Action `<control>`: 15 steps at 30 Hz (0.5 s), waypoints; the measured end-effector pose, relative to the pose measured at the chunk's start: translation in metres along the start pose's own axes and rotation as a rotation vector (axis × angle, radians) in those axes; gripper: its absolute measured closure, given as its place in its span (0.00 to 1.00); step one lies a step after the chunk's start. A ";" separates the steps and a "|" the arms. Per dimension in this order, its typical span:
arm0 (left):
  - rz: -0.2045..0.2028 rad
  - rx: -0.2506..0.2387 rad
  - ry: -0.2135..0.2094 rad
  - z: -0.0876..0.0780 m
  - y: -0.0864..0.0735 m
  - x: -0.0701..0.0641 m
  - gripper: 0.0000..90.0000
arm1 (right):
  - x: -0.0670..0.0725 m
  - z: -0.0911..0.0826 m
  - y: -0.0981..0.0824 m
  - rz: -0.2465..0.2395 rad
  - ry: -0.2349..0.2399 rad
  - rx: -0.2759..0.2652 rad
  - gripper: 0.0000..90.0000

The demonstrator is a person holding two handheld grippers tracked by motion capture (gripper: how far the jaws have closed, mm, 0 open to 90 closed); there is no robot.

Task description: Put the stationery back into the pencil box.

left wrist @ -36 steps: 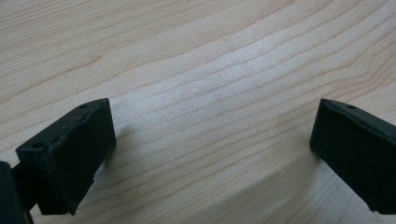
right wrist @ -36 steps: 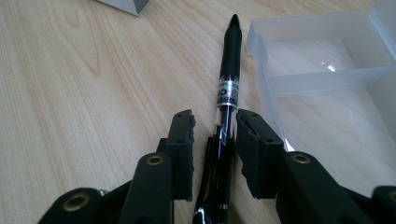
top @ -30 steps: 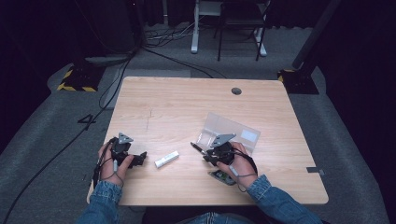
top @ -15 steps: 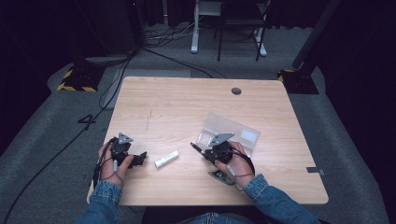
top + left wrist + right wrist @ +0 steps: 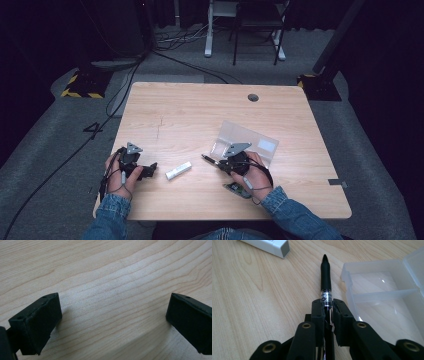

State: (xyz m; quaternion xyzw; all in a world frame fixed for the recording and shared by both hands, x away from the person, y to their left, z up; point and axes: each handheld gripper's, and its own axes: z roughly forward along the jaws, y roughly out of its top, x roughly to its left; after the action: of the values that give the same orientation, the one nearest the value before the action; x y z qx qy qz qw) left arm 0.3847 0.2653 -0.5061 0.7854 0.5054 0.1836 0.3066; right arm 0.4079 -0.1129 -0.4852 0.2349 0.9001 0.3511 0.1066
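On table (image 5: 190, 107): eraser (image 5: 178, 171) near front edge, between both grippers; pen (image 5: 325, 277) just right of it; open case (image 5: 250, 140) right of pen (partly behind right hand (image 5: 252, 175)).

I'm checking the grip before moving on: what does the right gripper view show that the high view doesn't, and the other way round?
The right gripper view alone shows the pads closed on the black pen just behind its silver band, tip pointing forward, and the divided compartments of the clear plastic box. The high view alone shows the left gripper resting near the table's front left, both hands, and the floor beyond. Both show the right gripper, the pen, the box, the white eraser and the wooden table.
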 end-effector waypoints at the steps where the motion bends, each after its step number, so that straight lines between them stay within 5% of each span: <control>1: 0.000 0.000 0.000 0.000 0.000 0.000 0.00 | 0.000 -0.001 0.001 0.000 0.000 -0.003 0.89; 15: 0.002 0.000 -0.007 0.001 0.001 0.000 0.00 | -0.001 -0.033 0.010 -0.019 0.013 -0.059 0.89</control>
State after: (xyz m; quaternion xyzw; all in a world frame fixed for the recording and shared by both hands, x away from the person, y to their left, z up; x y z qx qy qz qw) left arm 0.3865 0.2649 -0.5062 0.7865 0.5037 0.1812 0.3080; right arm 0.3999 -0.1264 -0.4545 0.2210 0.8921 0.3782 0.1109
